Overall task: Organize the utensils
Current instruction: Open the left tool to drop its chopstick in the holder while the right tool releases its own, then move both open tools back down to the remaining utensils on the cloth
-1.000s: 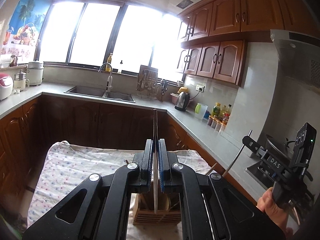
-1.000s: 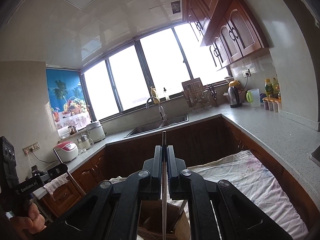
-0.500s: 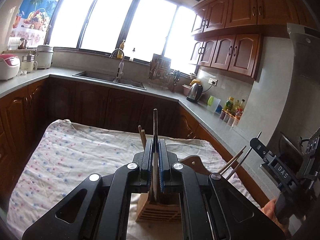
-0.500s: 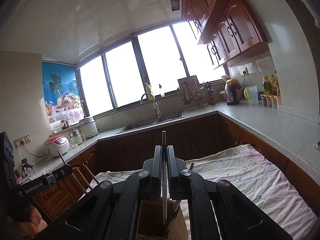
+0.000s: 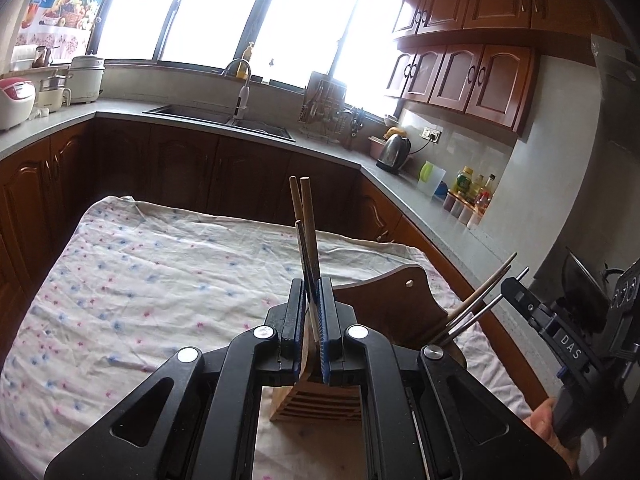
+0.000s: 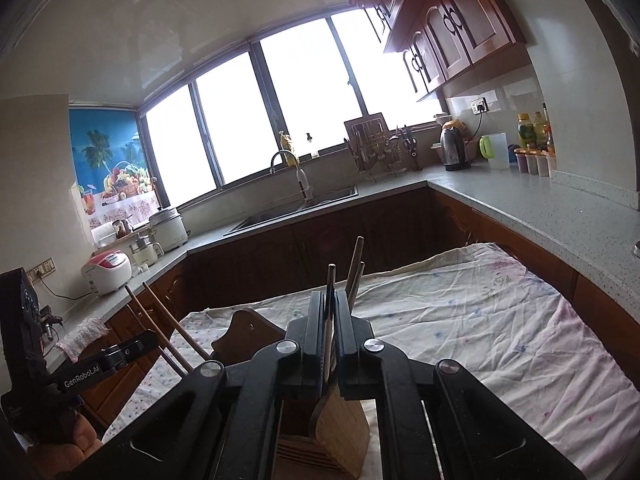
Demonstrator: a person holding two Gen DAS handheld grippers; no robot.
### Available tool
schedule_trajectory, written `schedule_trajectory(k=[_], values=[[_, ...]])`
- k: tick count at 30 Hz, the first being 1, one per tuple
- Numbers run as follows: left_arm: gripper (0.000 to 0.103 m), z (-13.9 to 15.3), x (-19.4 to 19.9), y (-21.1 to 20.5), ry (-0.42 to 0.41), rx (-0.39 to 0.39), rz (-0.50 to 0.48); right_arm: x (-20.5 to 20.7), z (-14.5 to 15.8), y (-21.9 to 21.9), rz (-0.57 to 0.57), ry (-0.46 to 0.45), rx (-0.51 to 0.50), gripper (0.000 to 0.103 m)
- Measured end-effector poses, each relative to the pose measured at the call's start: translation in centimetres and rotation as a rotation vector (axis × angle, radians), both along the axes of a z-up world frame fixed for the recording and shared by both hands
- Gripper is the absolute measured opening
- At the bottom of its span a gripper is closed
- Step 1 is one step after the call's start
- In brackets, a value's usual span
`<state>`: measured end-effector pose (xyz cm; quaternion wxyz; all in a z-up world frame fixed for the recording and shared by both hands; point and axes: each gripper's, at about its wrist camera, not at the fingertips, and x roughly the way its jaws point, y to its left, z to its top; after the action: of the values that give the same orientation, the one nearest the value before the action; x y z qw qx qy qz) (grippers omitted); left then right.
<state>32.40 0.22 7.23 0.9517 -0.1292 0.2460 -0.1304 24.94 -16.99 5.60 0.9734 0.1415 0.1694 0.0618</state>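
Note:
A wooden utensil holder [image 5: 320,400] with a tall curved back [image 5: 394,300] stands on the cloth-covered table, just under both grippers; it also shows in the right wrist view [image 6: 340,432]. My left gripper [image 5: 311,300] is shut on chopsticks [image 5: 306,224] that point up and reach down into the holder. My right gripper [image 6: 329,312] is shut on a thin metal utensil [image 6: 330,280], also over the holder. Each gripper shows in the other's view, the right gripper [image 5: 516,288] holding its sticks and the left gripper [image 6: 136,348] likewise.
A floral cloth [image 5: 140,280] covers the table. Grey countertops run around the room with a sink [image 5: 224,118], dish rack [image 5: 326,104], kettle [image 5: 394,152], bottles [image 5: 472,196] and rice cookers [image 5: 16,102]. Dark wood cabinets stand below and above.
Both grippers have tilted and moved down toward the holder. More of the table and the holder's back has come into view, and the utensils reach lower into the holder.

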Motion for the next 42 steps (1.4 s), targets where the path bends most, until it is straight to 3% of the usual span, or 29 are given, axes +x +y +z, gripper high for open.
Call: schedule_trajectory(k=[9,11,15,16,18,22,24,27,31,42], values=[[0.006,0.1,0.3,0.1,0.007,0.011,0.0,0.2,0.0,-0.2,0.009,0.017,0.004,0.006],[0.007,0.1,0.4,0.2,0.016,0.014,0.001,0.3,0.1,-0.2,0.013,0.022,0.005,0.01],[0.037,0.2,-0.1,0.7,0.015,0.018,0.03,0.1,0.3,-0.4,0.015,0.025,0.015,0.012],[0.043,0.3,-0.3,1.0,0.014,0.014,0.037,0.0,0.4,-0.4,0.005,0.026,0.006,0.016],[0.044,0.3,-0.6,1.5,0.014,0.007,0.048,-0.6,0.6,-0.7,0.001,0.01,0.016,0.047],[0.064,0.1,-1.4,2.3,0.022,0.005,0.075,-1.7,1.1,-1.3,-0.008,-0.01,0.044,0.063],[0.072,0.1,-1.9,2.7,0.026,0.005,0.082,-2.1,1.1,-1.6,-0.013,-0.004,0.063,0.083],[0.088,0.1,-3.0,3.3,0.021,0.01,0.111,-2.8,1.0,-1.9,-0.003,-0.008,0.079,0.094],[0.096,-0.2,-4.7,4.1,0.025,0.027,0.132,-4.1,1.0,-1.9,0.015,0.005,0.083,0.099],[0.096,-0.4,-10.8,5.1,0.039,0.04,0.127,-9.9,0.3,-2.3,0.038,0.061,0.052,0.1]])
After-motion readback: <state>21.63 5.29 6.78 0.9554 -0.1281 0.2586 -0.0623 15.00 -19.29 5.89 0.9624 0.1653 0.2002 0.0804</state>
